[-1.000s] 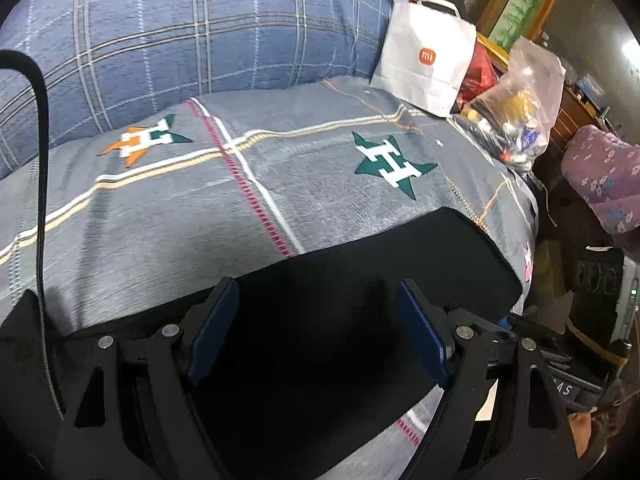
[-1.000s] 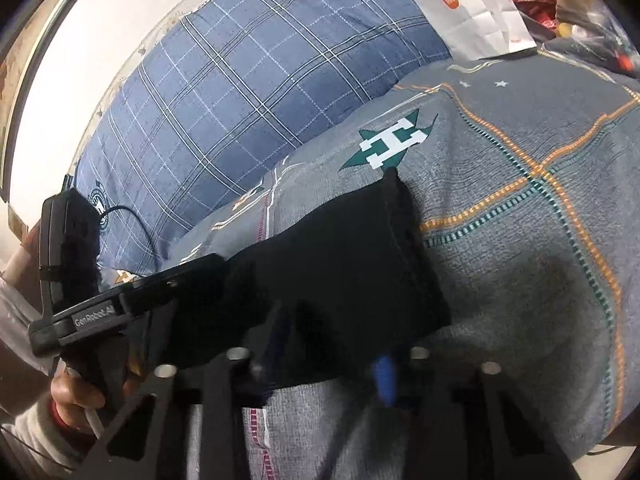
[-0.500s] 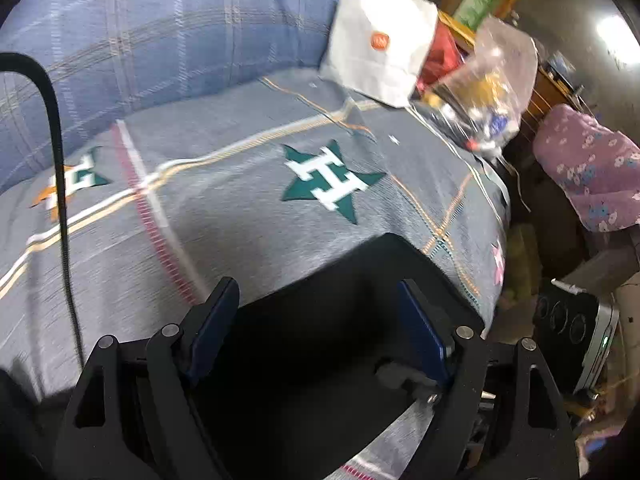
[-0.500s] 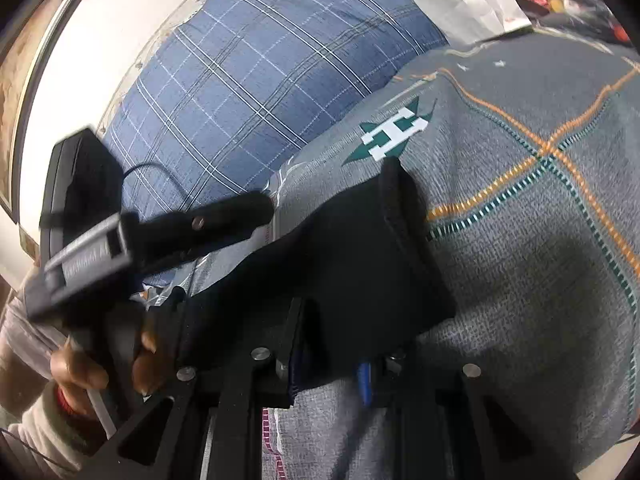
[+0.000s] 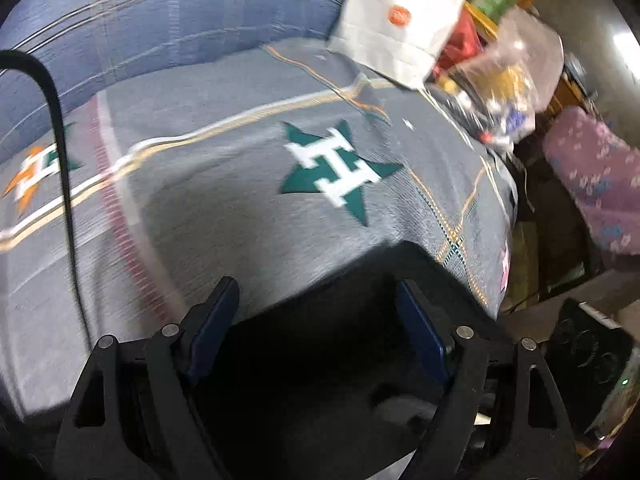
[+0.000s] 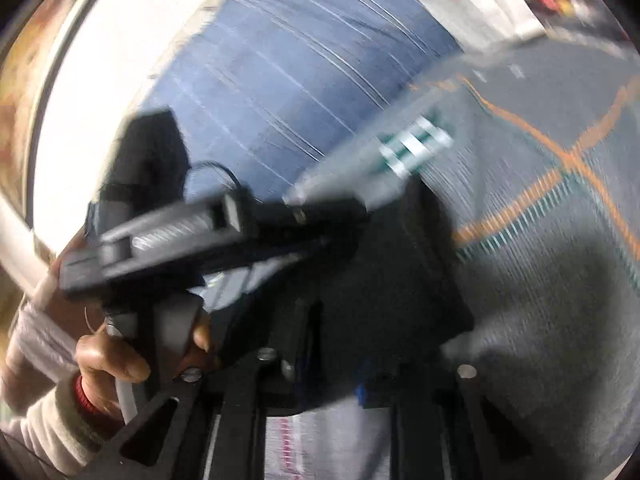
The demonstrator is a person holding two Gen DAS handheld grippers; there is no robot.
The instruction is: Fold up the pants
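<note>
Black pants [image 5: 328, 380] lie folded on a grey bedspread [image 5: 240, 220] printed with green star logos. My left gripper [image 5: 316, 312] hangs open above the pants' far end, both blue pads clear of the cloth. In the right wrist view the pants [image 6: 400, 280] reach away from the camera. My right gripper [image 6: 324, 376] is closing, with the near edge of the pants bunched between its fingers. A person's hand [image 6: 112, 356] holds the left gripper's handle just above the pants on the left. The picture is blurred.
A blue plaid duvet [image 5: 160, 20] is heaped at the back of the bed. A white paper bag [image 5: 392, 28] and a clear plastic bag [image 5: 508, 96] stand at the far right corner. Past the bed's right edge are purple floral cloth [image 5: 592, 184] and a black appliance [image 5: 588, 352].
The left gripper has swung right along the pants, still open, and now fills the right view's left side. The right gripper's fingers have drawn together on the pants' near edge.
</note>
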